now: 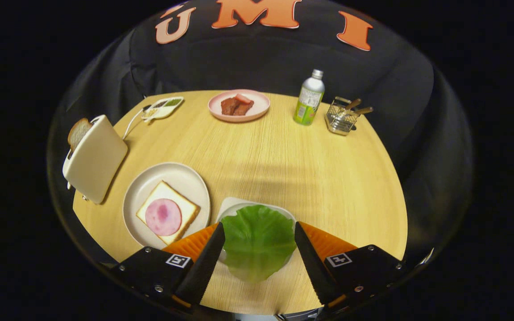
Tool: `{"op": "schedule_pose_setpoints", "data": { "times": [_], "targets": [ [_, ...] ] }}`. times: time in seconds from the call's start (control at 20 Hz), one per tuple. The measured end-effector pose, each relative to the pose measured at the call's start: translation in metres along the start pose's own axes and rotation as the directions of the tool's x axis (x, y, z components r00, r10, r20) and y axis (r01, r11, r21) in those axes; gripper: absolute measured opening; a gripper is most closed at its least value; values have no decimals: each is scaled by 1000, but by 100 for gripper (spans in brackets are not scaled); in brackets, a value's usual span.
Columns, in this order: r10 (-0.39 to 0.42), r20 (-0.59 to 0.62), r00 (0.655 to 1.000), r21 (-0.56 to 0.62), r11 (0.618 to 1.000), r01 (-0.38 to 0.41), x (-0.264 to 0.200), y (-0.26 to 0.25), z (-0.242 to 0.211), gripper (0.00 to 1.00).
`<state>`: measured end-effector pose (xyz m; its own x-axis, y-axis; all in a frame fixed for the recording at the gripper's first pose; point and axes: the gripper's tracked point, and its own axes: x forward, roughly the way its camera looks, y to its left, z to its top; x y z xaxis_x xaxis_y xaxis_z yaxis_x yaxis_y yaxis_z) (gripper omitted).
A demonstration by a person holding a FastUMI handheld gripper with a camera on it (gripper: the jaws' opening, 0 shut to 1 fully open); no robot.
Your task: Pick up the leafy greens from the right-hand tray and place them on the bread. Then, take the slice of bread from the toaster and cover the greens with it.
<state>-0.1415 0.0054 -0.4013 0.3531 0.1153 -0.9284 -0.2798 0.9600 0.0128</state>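
A green leaf (257,240) lies on a small white tray (232,206) near the table's front edge. My gripper (259,232) is open, its two fingers standing either side of the leaf without touching it. To the left of the tray, a round pale plate (181,176) carries a slice of bread (184,206) topped with a pink round of ham (163,216). Farther left stands a cream toaster (96,165) with another bread slice (78,131) poking out of its slot.
At the table's far side sit a pink plate (259,107) with brown meat pieces, a green-labelled bottle (309,98), a wire basket (341,118) with utensils, and a small white device (163,107) on a cord. The round wooden table (283,165) drops off close behind the fingers.
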Motion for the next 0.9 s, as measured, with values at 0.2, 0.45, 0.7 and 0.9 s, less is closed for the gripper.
{"op": "schedule_pose_setpoints", "data": {
  "times": [0.2,0.45,0.7,0.9],
  "targets": [
    [-1,-158,987,-24,1000,-3,25,1,-29,89],
    [14,-267,964,-45,999,-27,47,6,-45,80],
    [76,-289,954,44,997,-66,49,12,-44,60],
    [54,-274,960,135,991,-17,51,4,-41,19]
  ]
}}
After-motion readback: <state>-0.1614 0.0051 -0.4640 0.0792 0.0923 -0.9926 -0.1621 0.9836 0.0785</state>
